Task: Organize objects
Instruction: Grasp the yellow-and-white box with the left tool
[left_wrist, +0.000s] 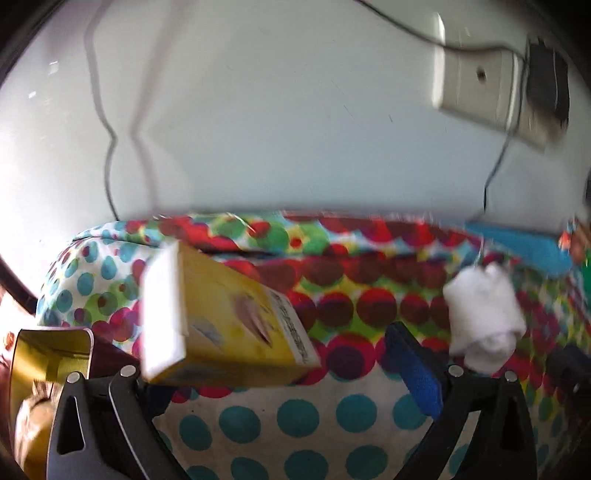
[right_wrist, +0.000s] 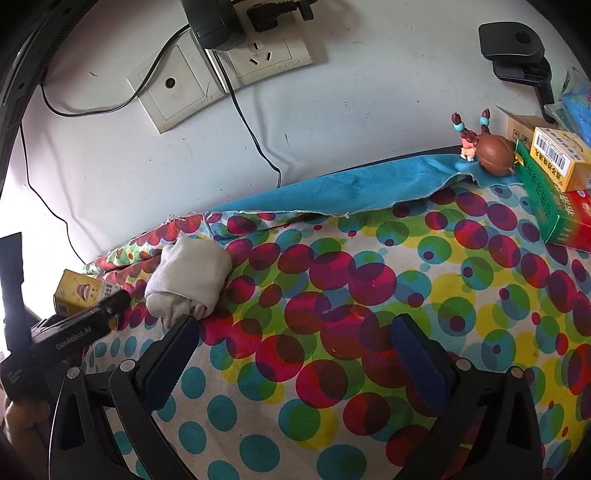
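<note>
Left wrist view: left gripper (left_wrist: 291, 373) is wide and holds nothing.
Yellow box (left_wrist: 225, 317): lies on the spotted cloth (left_wrist: 295, 417), between the fingers.
White sock roll (left_wrist: 484, 314): near, on the right.
Right gripper (right_wrist: 295, 354): wide, with nothing inside.

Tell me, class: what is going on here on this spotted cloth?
A person is tidying small items with two hand-held grippers. The left gripper is open, with a yellow cardboard box lying just ahead of its fingers, not gripped. The right gripper hangs open over the colourful spotted cloth, holding nothing. A rolled white sock lies nearby, and more boxes are stacked at the far right.
</note>
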